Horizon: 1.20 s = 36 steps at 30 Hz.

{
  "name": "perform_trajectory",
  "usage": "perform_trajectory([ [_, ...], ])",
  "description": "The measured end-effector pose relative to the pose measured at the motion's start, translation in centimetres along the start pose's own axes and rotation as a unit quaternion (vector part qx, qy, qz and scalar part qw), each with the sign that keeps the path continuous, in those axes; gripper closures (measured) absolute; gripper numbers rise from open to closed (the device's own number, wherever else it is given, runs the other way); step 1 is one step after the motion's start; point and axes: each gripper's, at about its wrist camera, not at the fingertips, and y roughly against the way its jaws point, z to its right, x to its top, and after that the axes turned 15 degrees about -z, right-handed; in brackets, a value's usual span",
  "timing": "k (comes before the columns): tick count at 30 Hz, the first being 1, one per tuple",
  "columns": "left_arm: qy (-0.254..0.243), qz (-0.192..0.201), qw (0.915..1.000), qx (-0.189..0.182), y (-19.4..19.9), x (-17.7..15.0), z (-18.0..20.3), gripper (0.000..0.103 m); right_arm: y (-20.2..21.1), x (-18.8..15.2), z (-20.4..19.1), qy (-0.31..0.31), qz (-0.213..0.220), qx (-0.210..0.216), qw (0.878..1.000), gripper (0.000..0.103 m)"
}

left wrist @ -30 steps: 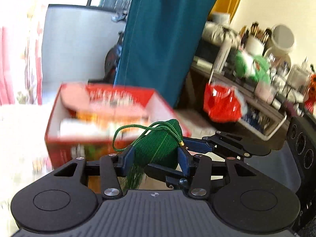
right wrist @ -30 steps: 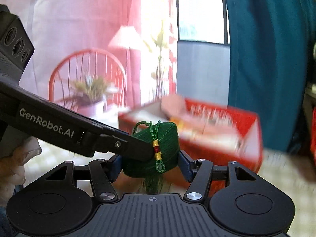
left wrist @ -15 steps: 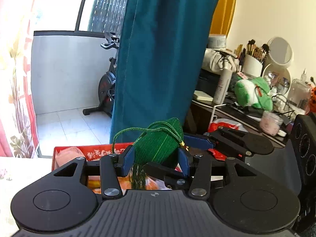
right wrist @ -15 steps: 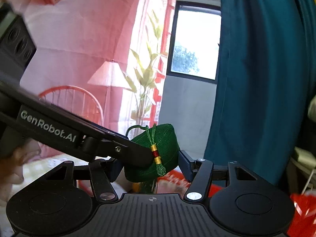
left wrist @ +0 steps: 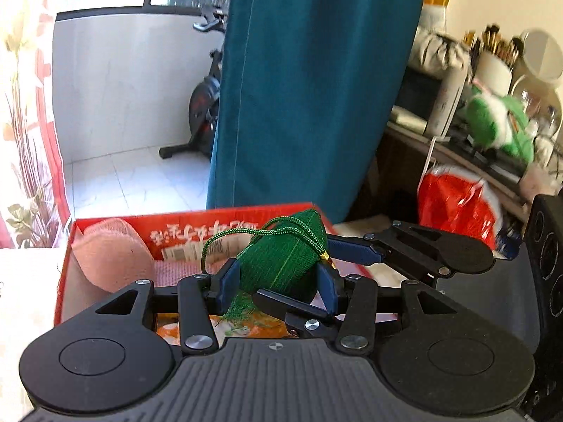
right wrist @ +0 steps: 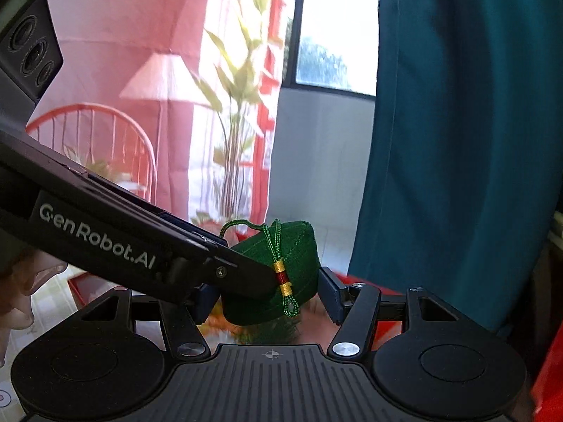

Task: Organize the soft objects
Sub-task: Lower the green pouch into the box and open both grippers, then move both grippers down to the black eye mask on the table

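Note:
A green knitted pouch (left wrist: 281, 263) with a cord loop and tassel hangs over an open red box (left wrist: 246, 218). My left gripper (left wrist: 278, 286) is shut on it, blue pads pressing both sides. The right gripper's fingers (left wrist: 355, 250) come in from the right and clamp the same pouch above and below. In the right wrist view the pouch (right wrist: 299, 246) sits between the pads of my right gripper (right wrist: 266, 297), and the left gripper's finger (right wrist: 239, 274) crosses its front. A pink soft roll (left wrist: 112, 256) lies in the box.
A teal curtain (left wrist: 309, 88) hangs just behind the box. An exercise bike (left wrist: 204, 105) stands on the tiled floor. At right, a cluttered shelf holds a green plush (left wrist: 499, 126), with a red bag (left wrist: 454, 207) below. A hand (right wrist: 21, 302) shows at left.
Both grippers have travelled together with the pouch held between them. The red box, off to the left a second ago, now lies directly below the pouch. The grip is unchanged.

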Motion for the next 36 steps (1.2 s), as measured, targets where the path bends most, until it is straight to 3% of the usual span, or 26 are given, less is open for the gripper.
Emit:
perform_trajectory([
  [5, 0.018, -0.003, 0.9995, 0.027, -1.2, -0.5, -0.7, 0.051, -1.7, -1.4, 0.3, -0.012, -0.028, -0.003, 1.000, 0.047],
  [6, 0.023, -0.004, 0.9990, 0.039, -1.4, -0.4, -0.6, 0.046, -2.0, -1.5, 0.3, -0.012, -0.035, -0.012, 0.999, 0.046],
  [10, 0.031, 0.001, 0.9974, 0.065, -0.8, -1.1, -1.0, 0.046, -2.1, -2.2, 0.4, -0.014, -0.057, -0.039, 0.998, 0.043],
  [15, 0.032, 0.009, 0.9955, 0.088, 1.4, -2.9, -1.0, 0.046, -0.1, -2.7, 0.7, -0.039, -0.045, -0.020, 0.998, 0.043],
  [25, 0.044, -0.008, 0.9937, 0.103, 6.1, -10.3, 0.1, 0.046, 7.1, -5.4, -3.5, -0.012, -0.022, 0.013, 1.000, 0.037],
  [36, 0.090, -0.036, 0.9901, 0.102, 8.7, -20.3, 0.0, 0.045, 8.1, -15.3, -8.5, -0.009, -0.132, 0.037, 0.990, 0.037],
])
